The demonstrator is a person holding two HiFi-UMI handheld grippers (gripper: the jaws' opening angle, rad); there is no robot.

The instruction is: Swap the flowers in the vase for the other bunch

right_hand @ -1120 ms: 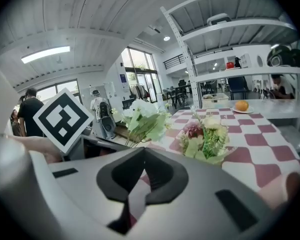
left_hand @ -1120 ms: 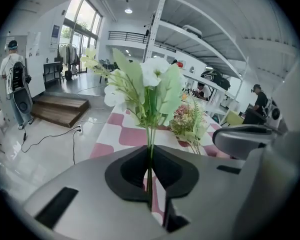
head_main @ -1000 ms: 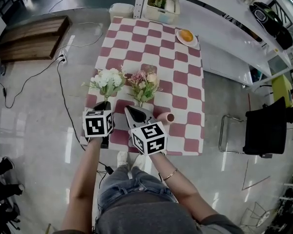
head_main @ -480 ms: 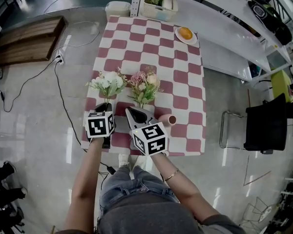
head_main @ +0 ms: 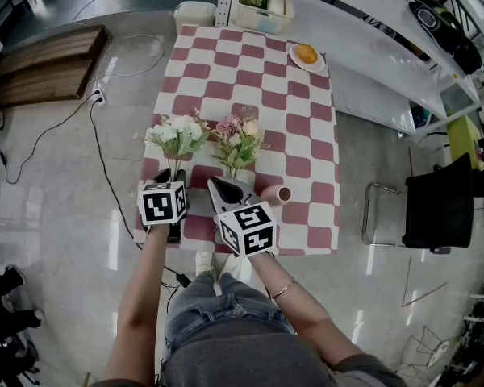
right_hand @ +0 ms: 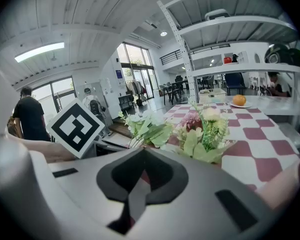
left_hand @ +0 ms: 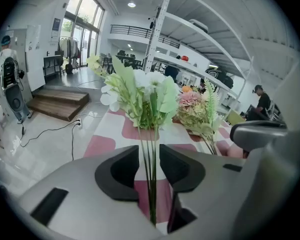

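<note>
A white bunch stands upright over the table's near left. Its green stems run through the gap of my left gripper, also seen from above. That gripper's jaws have just been opening and the pads stand clear of the stems. A pink bunch rises beside it, with its stems ending at my right gripper. In the right gripper view those jaws are shut and hide the stems; the pink bunch shows just beyond them. A small pink vase sits right of the right gripper.
The red-and-white checked table carries a plate with an orange at its far right. A basket and a white bin are beyond it. A black chair stands right, and a wooden platform and floor cable lie left.
In the head view both grippers and both bunches keep their places. Only the camera has shifted a little since the earliest frame.
</note>
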